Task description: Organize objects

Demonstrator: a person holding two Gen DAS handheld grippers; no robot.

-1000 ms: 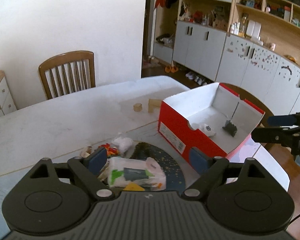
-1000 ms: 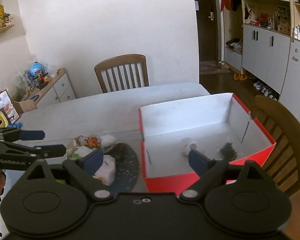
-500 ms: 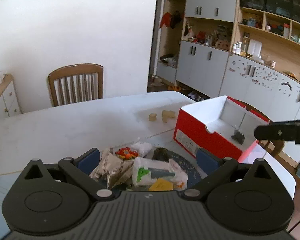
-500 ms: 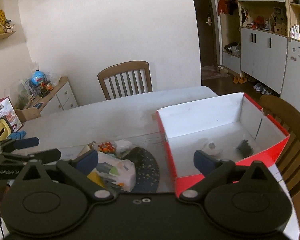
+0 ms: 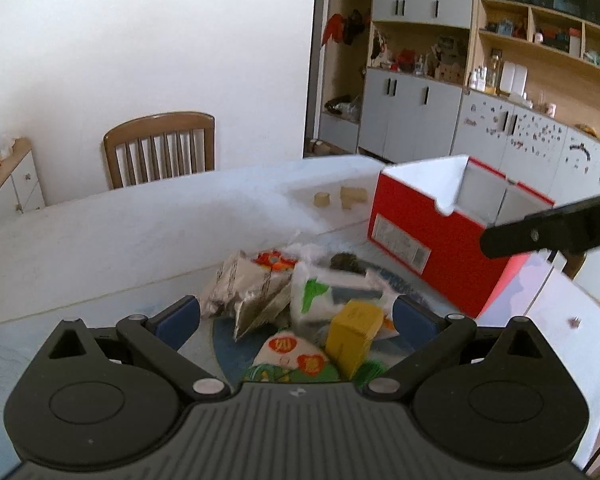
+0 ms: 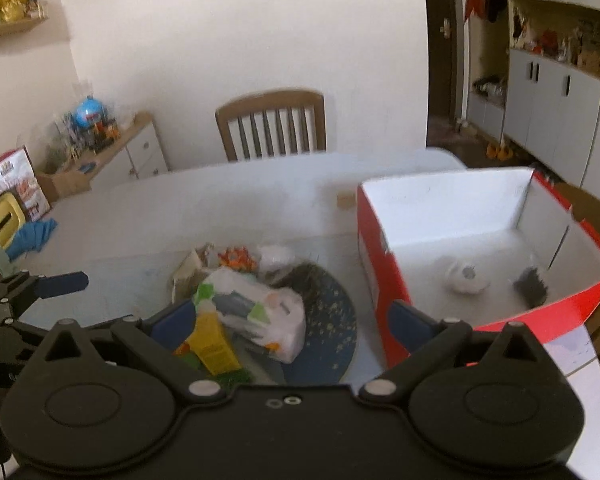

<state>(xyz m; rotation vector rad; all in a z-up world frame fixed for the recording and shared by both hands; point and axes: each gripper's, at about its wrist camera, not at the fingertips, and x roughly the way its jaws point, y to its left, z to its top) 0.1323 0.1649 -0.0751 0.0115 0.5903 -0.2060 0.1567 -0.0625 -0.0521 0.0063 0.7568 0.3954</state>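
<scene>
A lived-in home dining room: a white desk (image 5: 112, 232) with a slatted brown wooden chair (image 5: 160, 148) behind it. Grey-doored wooden wall cabinets (image 5: 412, 116) hold bottles and knick-knacks, and shoes (image 6: 496, 148) lie on the floor by the doorway.

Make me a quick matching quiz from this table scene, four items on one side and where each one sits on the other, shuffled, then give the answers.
Things:
1. yellow carton
2. white round object
3. wooden chair
4. blue cloth

Places:
A. at the far side of the table
B. inside the red box
C. in the pile on the dark blue mat
D. on the table near its left edge in the right wrist view

Pairs: 1-C, 2-B, 3-A, 4-D
</scene>
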